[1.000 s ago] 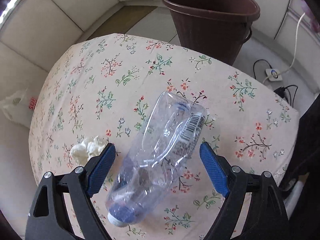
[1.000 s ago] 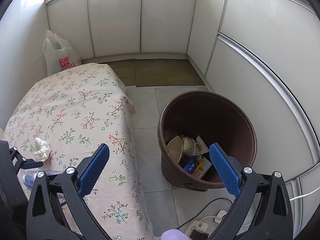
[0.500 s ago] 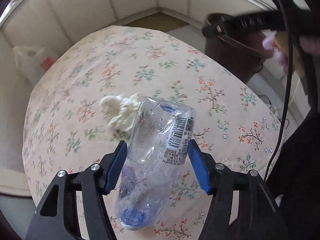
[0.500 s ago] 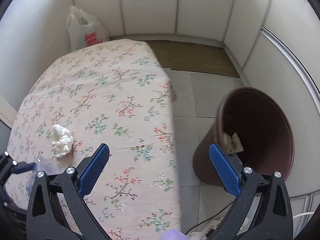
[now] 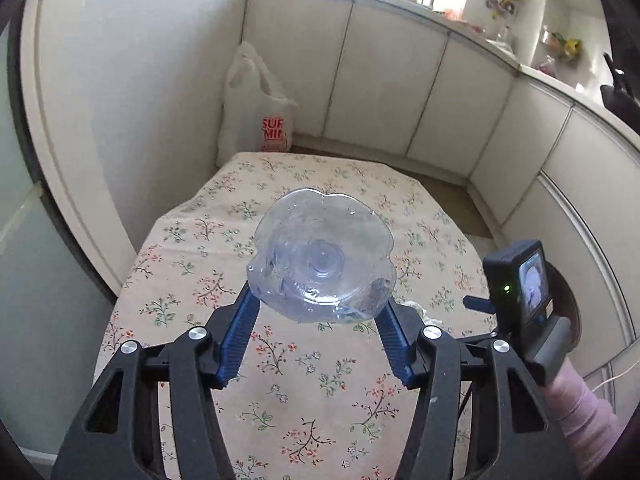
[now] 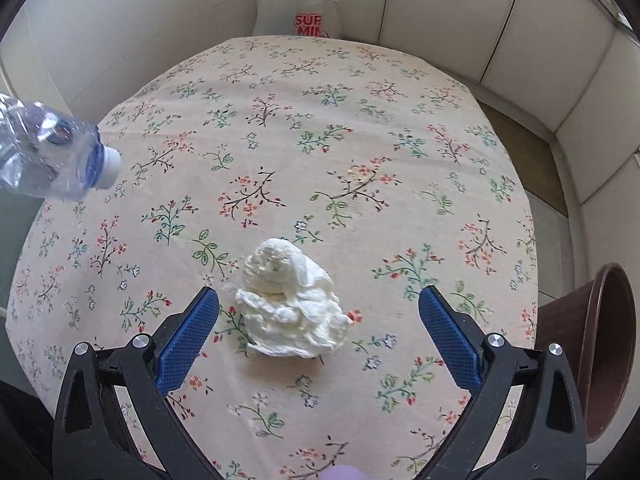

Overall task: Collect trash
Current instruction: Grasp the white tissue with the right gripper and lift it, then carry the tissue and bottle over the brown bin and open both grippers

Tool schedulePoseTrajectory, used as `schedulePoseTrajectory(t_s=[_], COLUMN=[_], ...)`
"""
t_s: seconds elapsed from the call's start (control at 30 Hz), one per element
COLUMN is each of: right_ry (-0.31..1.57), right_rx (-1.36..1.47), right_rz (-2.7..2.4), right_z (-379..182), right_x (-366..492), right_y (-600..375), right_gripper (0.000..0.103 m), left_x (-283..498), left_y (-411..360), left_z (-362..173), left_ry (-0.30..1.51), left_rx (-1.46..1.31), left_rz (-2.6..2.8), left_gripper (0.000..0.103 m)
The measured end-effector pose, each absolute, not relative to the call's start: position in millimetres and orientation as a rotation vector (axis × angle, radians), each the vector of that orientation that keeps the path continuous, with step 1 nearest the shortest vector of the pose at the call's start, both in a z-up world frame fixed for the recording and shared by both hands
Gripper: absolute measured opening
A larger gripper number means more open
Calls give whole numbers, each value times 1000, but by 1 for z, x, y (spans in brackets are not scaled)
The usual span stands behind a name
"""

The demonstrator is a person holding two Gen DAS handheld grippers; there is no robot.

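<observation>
A crumpled clear plastic bottle (image 5: 320,256) hangs off the table, its base toward the left wrist camera. My left gripper (image 5: 318,304) has it between the blue pads, which press its sides while the jaws are still closing. In the right wrist view the bottle (image 6: 52,152) shows at far left with its white cap toward the table. A crumpled white tissue (image 6: 288,304) lies on the floral tablecloth (image 6: 320,120). My right gripper (image 6: 318,296) hovers just over it, open, one finger on each side and apart from it.
A brown bin (image 6: 600,344) stands on the floor off the table's right edge. A white plastic bag (image 6: 304,12) leans in the far corner by the wall panels. The right hand's camera unit (image 5: 520,300) and pink sleeve (image 5: 580,412) are at right.
The left gripper closed on the bottle, lifted it off the table and rolled, so its base now faces the camera. The right gripper swung from the bin to over the tissue.
</observation>
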State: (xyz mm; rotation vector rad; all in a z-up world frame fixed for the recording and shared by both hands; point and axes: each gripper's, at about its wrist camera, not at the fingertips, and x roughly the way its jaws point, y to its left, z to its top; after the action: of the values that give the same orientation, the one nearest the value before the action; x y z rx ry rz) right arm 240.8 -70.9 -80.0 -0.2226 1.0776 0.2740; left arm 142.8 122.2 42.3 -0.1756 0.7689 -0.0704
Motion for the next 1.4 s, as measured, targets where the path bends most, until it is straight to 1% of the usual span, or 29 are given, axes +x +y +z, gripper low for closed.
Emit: schedulePoseTrajectory(t_s=[0.13, 0.2, 0.23, 0.27, 0.3, 0.33, 0.4, 0.43, 0.47, 0.57, 0.67, 0.97, 1.17, 1.4], right_ry=[1090, 1098, 1106, 1123, 1141, 1164, 1170, 1161, 1155, 1141, 1130, 1000, 891, 792], right_rx=[-257, -257, -253, -247, -238, -224, -209, -211, -219, -215, -194, -151, -92, -30], right_rz=[262, 262, 265, 270, 275, 280, 279, 280, 278, 282, 297, 280, 218, 99], right_z=[-92, -97, -100, -103, -106, -111, -114, -113, -111, -107, -101, -54, -18, 18], right_x=[247, 249, 251, 252, 254, 255, 255, 255, 255, 253, 253, 240, 230, 217], right_y=[-60, -59, -59, -58, -58, -57, -57, -56, -55, -55, -56, -73, -108, -169], right_gripper=[96, 93, 85, 73, 67, 59, 54, 46, 42, 35, 32, 31, 31, 32], left_x=[140, 139, 139, 139, 139, 139, 137, 137, 135, 137, 138, 146, 153, 168], left_y=[142, 153, 157, 160, 163, 164, 162, 161, 162, 160, 160, 143, 120, 75], left_z=[46, 47, 48, 48, 49, 49, 51, 50, 50, 49, 46, 51, 59, 64], left_ry=[724, 718, 716, 716, 715, 714, 711, 709, 708, 711, 715, 708, 687, 681], left_rx=[-220, -248, -264, -279, -291, -299, -298, -294, -291, -285, -292, -302, -315, -335], left_rz=[-39, -33, -29, -29, -33, -36, -42, -45, -48, -55, -59, -93, -140, -216], left_gripper=[56, 56, 55, 55, 55, 55, 55, 55, 55, 55, 55, 55, 55, 55])
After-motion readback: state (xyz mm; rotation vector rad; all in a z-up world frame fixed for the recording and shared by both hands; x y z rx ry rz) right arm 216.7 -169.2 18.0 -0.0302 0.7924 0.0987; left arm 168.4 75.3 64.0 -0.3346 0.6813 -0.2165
